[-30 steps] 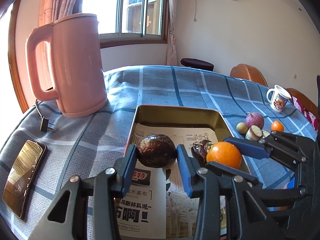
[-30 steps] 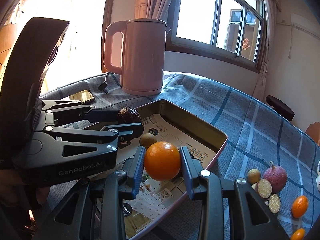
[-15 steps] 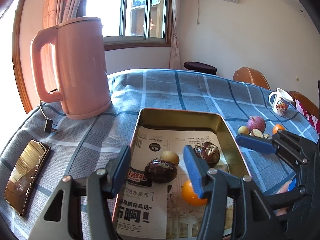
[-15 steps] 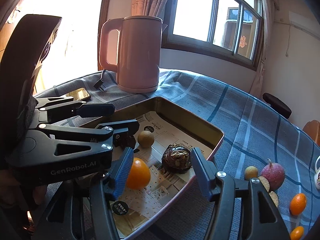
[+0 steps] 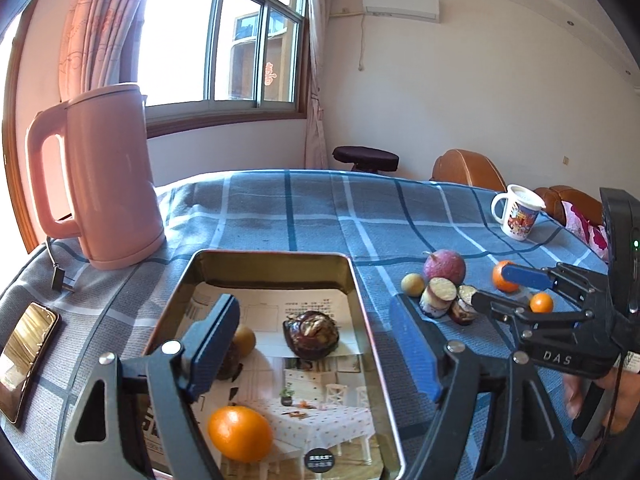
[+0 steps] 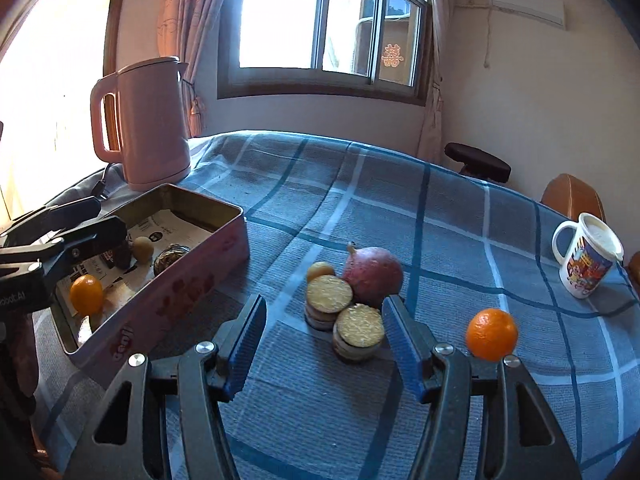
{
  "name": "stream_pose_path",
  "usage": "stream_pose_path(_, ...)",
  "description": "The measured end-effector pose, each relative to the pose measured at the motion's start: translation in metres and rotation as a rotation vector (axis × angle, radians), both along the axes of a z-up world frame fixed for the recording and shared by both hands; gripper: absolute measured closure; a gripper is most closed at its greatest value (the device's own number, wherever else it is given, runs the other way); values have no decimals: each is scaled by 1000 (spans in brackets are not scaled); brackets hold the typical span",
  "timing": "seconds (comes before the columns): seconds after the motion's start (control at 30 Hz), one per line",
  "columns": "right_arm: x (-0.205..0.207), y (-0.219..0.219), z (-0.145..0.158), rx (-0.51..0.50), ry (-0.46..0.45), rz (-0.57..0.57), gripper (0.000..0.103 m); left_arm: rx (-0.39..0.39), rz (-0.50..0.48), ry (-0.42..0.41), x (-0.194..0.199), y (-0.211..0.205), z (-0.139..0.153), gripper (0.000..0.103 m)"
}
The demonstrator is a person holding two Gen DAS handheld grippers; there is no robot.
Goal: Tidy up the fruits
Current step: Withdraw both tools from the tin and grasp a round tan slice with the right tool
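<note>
Change: both tongs have let go; the orange (image 5: 240,433) and dark fruit (image 5: 311,340) now lie in the tin (image 5: 362,320), no longer held.
Left tongs (image 5: 316,354): jaws have just been opening, now wide and empty, above the tin.
Right tongs (image 6: 322,346): opened, empty, swung over to the loose fruit; cut slices (image 6: 358,330) just ahead between the jaws, untouched.
Meaning: likely two fruits stowed, next pick starting.
Left out: red fruit (image 6: 373,276), tangerine (image 6: 491,334) on the desk (image 6: 400,208).
Room: open cloth around the pile; tin wall at left, mug (image 6: 585,262) well apart.
</note>
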State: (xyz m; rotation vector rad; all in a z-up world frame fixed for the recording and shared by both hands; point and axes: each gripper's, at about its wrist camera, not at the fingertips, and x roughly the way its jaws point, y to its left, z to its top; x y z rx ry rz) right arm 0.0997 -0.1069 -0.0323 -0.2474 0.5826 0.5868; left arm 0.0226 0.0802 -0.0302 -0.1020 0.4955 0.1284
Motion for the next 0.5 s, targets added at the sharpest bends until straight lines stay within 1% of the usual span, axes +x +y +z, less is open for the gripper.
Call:
stream_pose_path(0.07, 8, -6, -4, -22, 15, -32, 41, 9, -17, 5, 3, -9, 0, 23)
stream_pose_path(0.13, 16, -9, -9, -28, 48, -43, 41, 17, -30, 9, 4, -17, -1, 23)
stream_pose_path(0.17, 20, -10, -11, -25, 69, -44, 41, 20, -37, 12, 5, -21, -1, 21)
stream_pose_path(0.23, 26, -10, -12, -7, 108, -36, 41, 29, -50, 15, 6, -27, -2, 20)
stream_pose_path(0.3, 30, -8, -15, -3, 121, -26, 41, 38, -60, 18, 7, -32, -2, 20)
stream_pose_path(0.43, 36, 1, -20, -21, 155, -2, 41, 43, -72, 23, 8, -39, -2, 20)
stream_pose_path(0.47, 39, 3, -23, -32, 174, 2, 42, 45, -76, 26, 9, -40, -2, 20)
stream_pose_path(0.5, 43, 5, -25, -44, 189, -7, 52, 47, -79, 26, 10, -42, -2, 20)
